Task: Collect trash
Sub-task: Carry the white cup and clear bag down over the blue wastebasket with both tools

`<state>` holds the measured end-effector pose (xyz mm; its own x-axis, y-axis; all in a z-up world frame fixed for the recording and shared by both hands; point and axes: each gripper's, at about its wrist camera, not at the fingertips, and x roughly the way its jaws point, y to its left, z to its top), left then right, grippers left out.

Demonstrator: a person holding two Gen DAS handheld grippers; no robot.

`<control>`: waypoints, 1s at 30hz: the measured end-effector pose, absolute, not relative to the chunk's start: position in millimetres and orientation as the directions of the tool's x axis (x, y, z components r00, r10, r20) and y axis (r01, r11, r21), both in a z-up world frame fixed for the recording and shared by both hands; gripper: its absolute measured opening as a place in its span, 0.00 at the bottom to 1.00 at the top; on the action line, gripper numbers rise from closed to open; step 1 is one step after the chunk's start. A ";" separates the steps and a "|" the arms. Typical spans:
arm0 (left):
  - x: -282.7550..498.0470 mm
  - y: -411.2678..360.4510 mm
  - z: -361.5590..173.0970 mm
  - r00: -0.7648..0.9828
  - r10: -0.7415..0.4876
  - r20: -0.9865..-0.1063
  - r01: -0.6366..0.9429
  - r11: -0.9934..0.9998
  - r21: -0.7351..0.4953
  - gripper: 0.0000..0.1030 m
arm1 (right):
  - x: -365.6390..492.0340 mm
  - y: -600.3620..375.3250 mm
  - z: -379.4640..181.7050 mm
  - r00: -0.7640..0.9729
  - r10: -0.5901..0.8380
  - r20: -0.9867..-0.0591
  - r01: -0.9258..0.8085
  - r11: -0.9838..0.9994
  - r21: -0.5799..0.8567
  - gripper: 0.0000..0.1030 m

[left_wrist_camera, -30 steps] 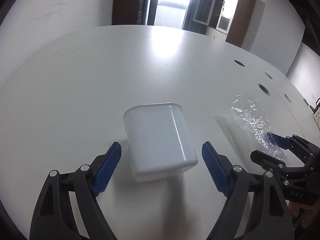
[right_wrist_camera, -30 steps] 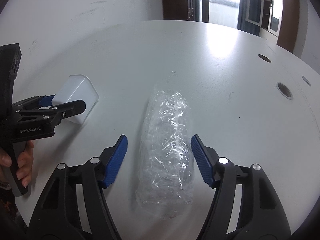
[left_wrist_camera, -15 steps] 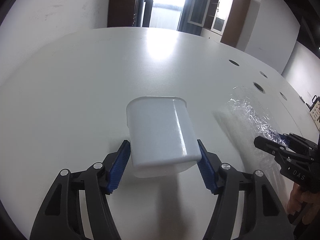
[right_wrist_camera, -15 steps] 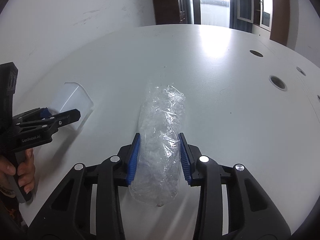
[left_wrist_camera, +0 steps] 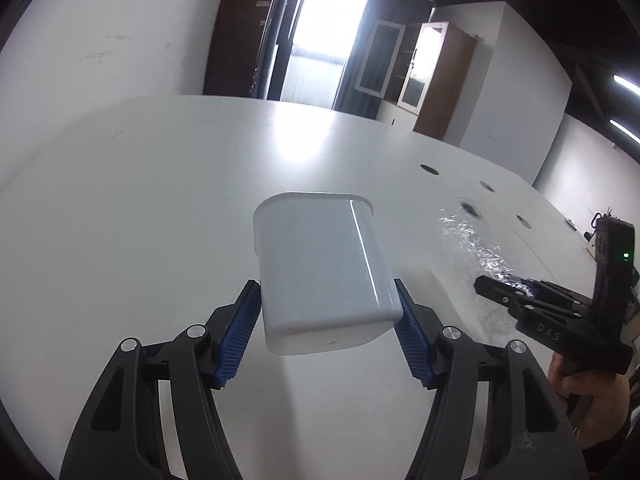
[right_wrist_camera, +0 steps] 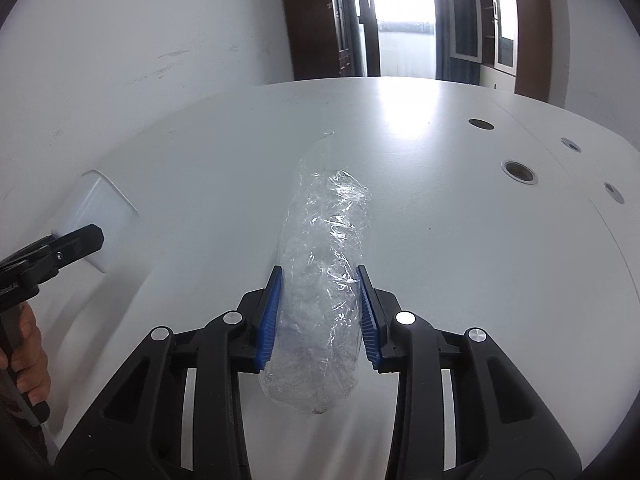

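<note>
Two pieces of trash are clamped above the white worktop (left_wrist_camera: 140, 184): the white plastic tub (left_wrist_camera: 320, 268) in the left gripper (left_wrist_camera: 326, 332), the crumpled clear plastic bottle (right_wrist_camera: 320, 292) in the right gripper (right_wrist_camera: 320, 316). Both jaws should be kept firmly pressed, the flimsy bottle especially, lest it be dropped.

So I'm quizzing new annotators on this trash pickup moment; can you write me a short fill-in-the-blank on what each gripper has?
1. The left gripper is shut on a white plastic ____.
2. The right gripper is shut on a crumpled bag made of clear ____.
3. The table is ____ in colour.

Missing words: container; plastic; white
</note>
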<state>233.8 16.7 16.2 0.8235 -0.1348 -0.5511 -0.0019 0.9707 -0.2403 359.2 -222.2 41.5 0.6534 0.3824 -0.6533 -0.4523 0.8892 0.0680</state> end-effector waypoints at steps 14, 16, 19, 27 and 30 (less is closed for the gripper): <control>59.9 -3.6 37.5 0.863 -0.157 -0.480 0.065 0.977 -0.203 0.63 | 181.5 -232.7 68.9 0.648 0.510 -0.566 -0.527 0.837 0.151 0.32; 42.8 -5.0 36.3 0.866 -0.143 -0.479 0.061 0.981 -0.182 0.63 | 163.0 -237.4 70.7 0.653 0.508 -0.562 -0.530 0.836 0.140 0.32; 18.5 -4.9 32.4 0.865 -0.158 -0.477 0.069 0.978 -0.199 0.63 | 133.6 -243.3 74.1 0.656 0.514 -0.553 -0.544 0.830 0.125 0.32; -24.9 -4.7 17.3 0.857 -0.153 -0.492 0.057 0.977 -0.203 0.63 | 76.8 -252.7 71.4 0.636 0.535 -0.557 -0.586 0.804 0.103 0.32; -35.2 0.0 7.0 0.848 -0.151 -0.509 0.046 0.976 -0.215 0.63 | 59.0 -254.3 63.0 0.632 0.527 -0.569 -0.594 0.800 0.082 0.32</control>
<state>-35.2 0.0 7.0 0.8475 -0.1514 -0.5087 0.0456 0.9757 -0.2145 59.0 -254.3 63.0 0.6316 0.5266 -0.5690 -0.5938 0.8004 0.0816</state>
